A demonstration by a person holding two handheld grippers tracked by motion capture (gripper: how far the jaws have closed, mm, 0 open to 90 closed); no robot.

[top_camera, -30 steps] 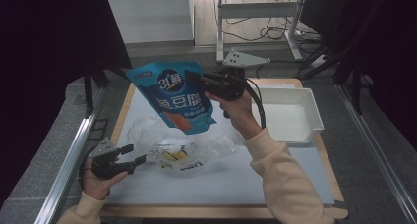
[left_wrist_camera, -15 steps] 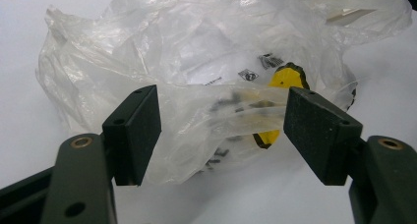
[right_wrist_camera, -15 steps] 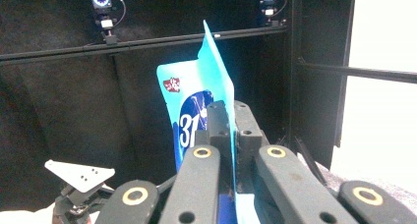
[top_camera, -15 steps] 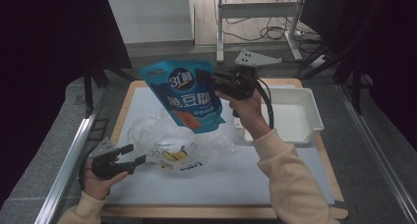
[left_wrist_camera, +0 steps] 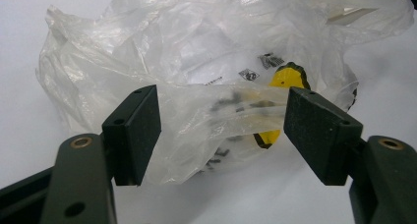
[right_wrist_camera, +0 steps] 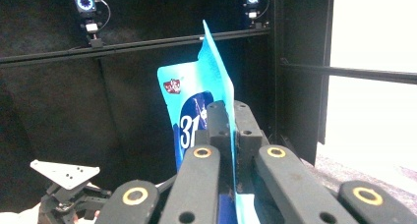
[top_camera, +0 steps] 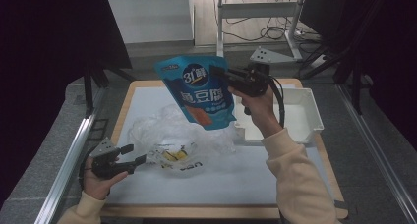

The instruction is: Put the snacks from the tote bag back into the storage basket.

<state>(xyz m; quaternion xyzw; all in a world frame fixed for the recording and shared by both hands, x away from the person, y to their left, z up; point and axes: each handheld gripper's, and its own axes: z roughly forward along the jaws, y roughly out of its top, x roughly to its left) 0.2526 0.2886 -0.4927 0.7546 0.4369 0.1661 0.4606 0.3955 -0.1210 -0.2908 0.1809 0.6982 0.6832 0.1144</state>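
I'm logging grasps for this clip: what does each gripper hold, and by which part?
The right gripper pinches the blue pouch by its upper side edge. The left gripper stands open around the clear plastic bag, holding nothing.

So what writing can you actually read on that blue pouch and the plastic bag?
"31" on the blue pouch, in a dark round badge.
Large white Chinese characters beneath it: too blurred to read with certainty.
Small red logo at the pouch's top: unreadable.
Black print and yellow label on the clear plastic bag: too blurred.
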